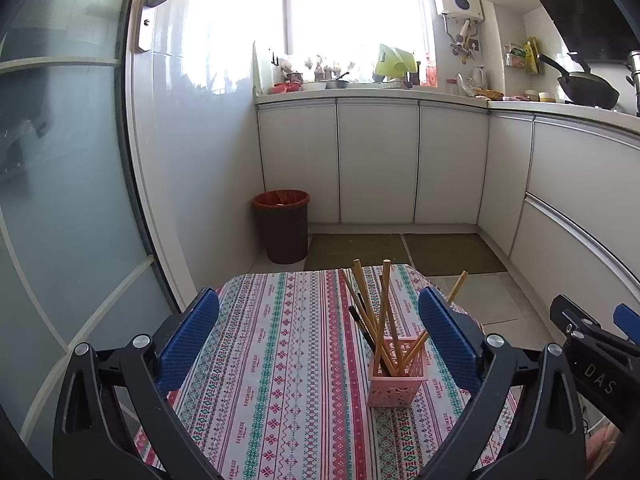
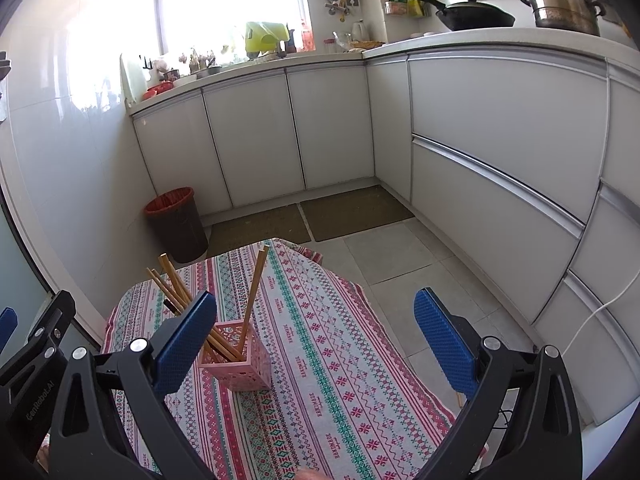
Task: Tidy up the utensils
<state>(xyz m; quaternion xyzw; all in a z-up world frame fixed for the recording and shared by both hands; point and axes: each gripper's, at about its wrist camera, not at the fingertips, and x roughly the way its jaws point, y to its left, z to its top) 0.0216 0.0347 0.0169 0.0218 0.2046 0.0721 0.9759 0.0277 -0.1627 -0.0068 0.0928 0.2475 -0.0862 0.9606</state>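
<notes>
pink holder [image 1: 395,372] with chopsticks [image 1: 382,312] stands on the cloth table [image 1: 280,360], between the left gripper [image 1: 320,344]'s wide jaws, right gripper [image 2: 316,340] also released and empty; likely risk: a finger nudging the light holder over, spilling the sticks.

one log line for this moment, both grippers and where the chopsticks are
left gripper: open, empty | right gripper: open, empty | chopsticks: leaning upright in pink holder | holder: on patterned tablecloth
</notes>
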